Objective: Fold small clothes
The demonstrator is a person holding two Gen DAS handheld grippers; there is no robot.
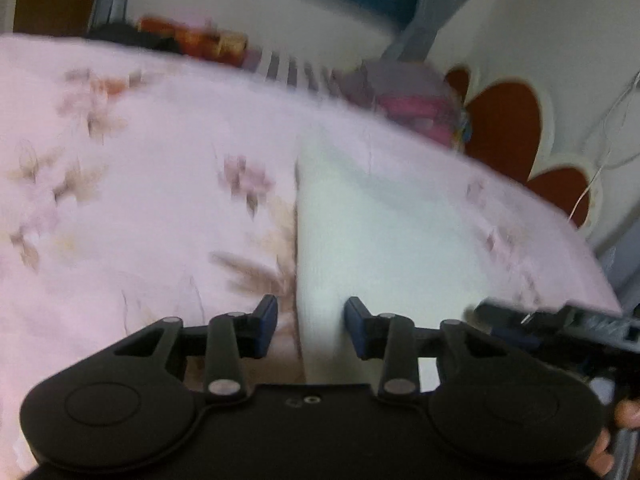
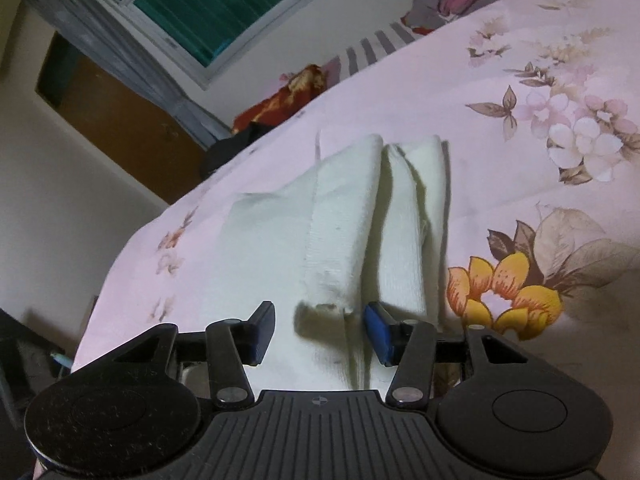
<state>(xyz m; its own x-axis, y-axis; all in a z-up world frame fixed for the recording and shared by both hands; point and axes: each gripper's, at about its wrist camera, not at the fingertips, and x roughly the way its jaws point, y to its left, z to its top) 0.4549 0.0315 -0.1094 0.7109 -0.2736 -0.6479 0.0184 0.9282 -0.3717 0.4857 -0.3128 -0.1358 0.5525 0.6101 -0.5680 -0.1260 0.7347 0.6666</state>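
Note:
A small pale cream garment (image 2: 340, 220) lies on the pink floral bedsheet (image 2: 520, 92), partly folded into long ridges. My right gripper (image 2: 320, 332) is open, its blue-padded jaws on either side of the garment's near raised edge, nothing clamped. In the left wrist view, which is motion-blurred, the same garment (image 1: 380, 232) stretches away from my left gripper (image 1: 312, 326). That gripper is open, its jaws straddling the garment's near left edge. The other gripper's dark body (image 1: 560, 320) shows at the right edge.
Piled colourful clothes (image 2: 296, 92) lie at the bed's far edge, more pink ones (image 1: 416, 112) near the headboard (image 1: 504, 128). A window (image 2: 208, 4), grey curtain (image 2: 112, 44) and brown door (image 2: 116, 120) stand beyond. The bed edge (image 2: 120, 264) drops off at left.

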